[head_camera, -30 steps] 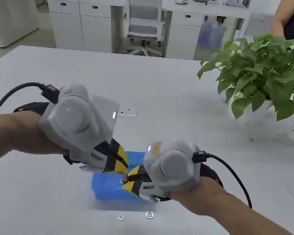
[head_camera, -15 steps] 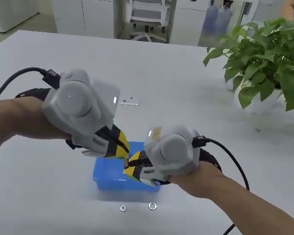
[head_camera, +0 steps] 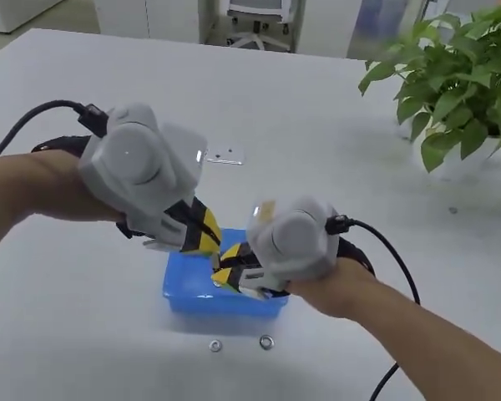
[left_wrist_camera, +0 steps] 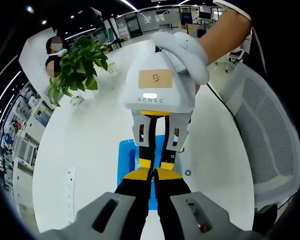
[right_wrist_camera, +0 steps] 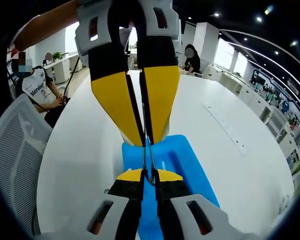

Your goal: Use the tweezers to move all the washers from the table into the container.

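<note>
- Head view: looks steeply down from above, close in, with the container [head_camera: 184, 292] at 6 o'clock and the plant [head_camera: 459, 92] at 2 o'clock.
- Left gripper view: faces the right gripper [left_wrist_camera: 153, 167] head-on, very near.
- Right gripper view: faces the left gripper [right_wrist_camera: 146, 140] likewise, with the tweezers [right_wrist_camera: 144, 120] between them.
- All three views share the container.

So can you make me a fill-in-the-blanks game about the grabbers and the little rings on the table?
1. The container under the grippers is ___.
2. ___ washers lie on the table in front of the container.
3. The left gripper and the right gripper both hold the thin ___ between their jaws.
4. The potted plant has ___ leaves.

Missing words: blue; two; tweezers; green.
</note>
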`<action>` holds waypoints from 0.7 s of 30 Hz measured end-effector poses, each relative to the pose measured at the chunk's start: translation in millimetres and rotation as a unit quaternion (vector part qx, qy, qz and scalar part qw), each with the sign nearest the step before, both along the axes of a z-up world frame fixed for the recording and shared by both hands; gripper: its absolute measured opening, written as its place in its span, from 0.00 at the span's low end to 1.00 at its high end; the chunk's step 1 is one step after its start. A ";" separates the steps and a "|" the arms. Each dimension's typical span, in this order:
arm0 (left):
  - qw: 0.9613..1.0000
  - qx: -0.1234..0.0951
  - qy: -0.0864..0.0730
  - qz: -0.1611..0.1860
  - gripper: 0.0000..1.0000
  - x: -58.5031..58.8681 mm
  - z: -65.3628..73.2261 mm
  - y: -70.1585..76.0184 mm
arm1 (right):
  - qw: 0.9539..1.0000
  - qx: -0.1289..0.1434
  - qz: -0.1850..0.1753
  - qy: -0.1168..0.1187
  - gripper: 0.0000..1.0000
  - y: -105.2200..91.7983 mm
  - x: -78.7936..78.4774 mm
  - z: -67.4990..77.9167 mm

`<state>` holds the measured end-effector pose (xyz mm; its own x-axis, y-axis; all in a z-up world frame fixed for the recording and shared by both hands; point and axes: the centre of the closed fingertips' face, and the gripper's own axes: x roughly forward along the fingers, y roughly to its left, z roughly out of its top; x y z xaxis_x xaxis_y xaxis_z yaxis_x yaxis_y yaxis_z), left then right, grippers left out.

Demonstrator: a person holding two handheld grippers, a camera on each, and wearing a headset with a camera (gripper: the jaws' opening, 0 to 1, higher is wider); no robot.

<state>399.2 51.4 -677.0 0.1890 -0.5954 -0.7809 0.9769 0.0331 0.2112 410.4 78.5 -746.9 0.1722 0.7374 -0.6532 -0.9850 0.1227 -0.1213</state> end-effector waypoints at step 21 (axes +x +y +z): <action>1.000 -0.001 0.023 0.010 0.06 15.2 -28.5 3.2 | 0.999 -0.010 0.004 0.030 0.10 2.4 11.8 -29.9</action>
